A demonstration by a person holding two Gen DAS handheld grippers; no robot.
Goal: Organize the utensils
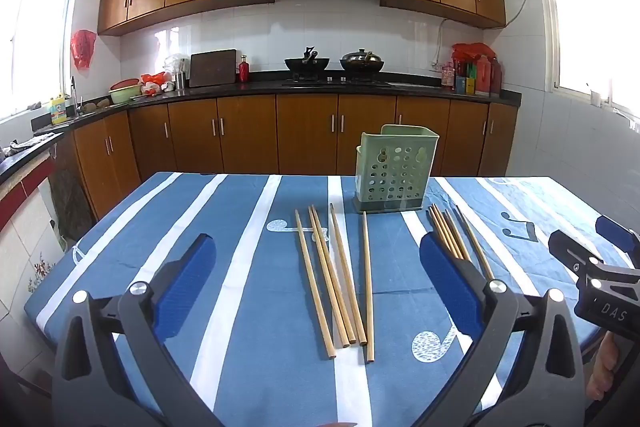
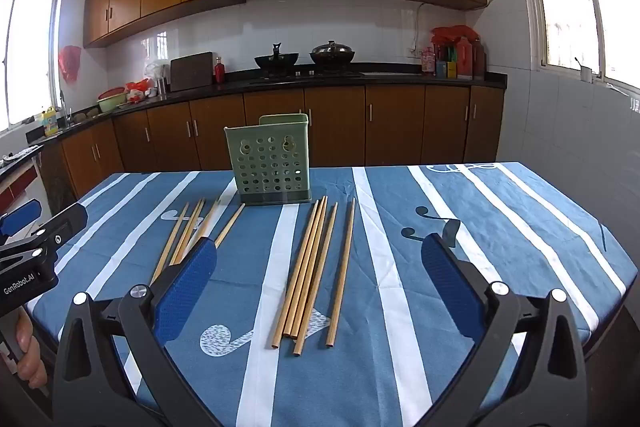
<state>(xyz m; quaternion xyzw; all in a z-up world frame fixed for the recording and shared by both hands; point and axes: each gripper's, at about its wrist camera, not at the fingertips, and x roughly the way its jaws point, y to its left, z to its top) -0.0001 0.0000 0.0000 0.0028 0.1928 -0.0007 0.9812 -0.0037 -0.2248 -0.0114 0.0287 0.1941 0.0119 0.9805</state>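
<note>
Two groups of wooden chopsticks lie on the blue-and-white striped tablecloth [image 1: 248,267]. The left group [image 1: 336,279] lies spread between the fingers of my left gripper [image 1: 320,287], which hangs open above it. The right group [image 2: 312,271] lies under my right gripper [image 2: 320,287], which is open too, with nothing held. A green perforated utensil holder [image 1: 394,171] stands upright beyond both groups, also seen in the right wrist view [image 2: 272,163]. Each gripper shows at the edge of the other's view: the right one [image 1: 592,259], the left one [image 2: 36,231].
The table [image 2: 520,227] ends at its far edge just behind the holder. Beyond it run brown kitchen cabinets [image 1: 280,135] under a black counter with two woks [image 1: 308,63] and bottles. A person's hand [image 2: 28,359] grips the left tool's handle.
</note>
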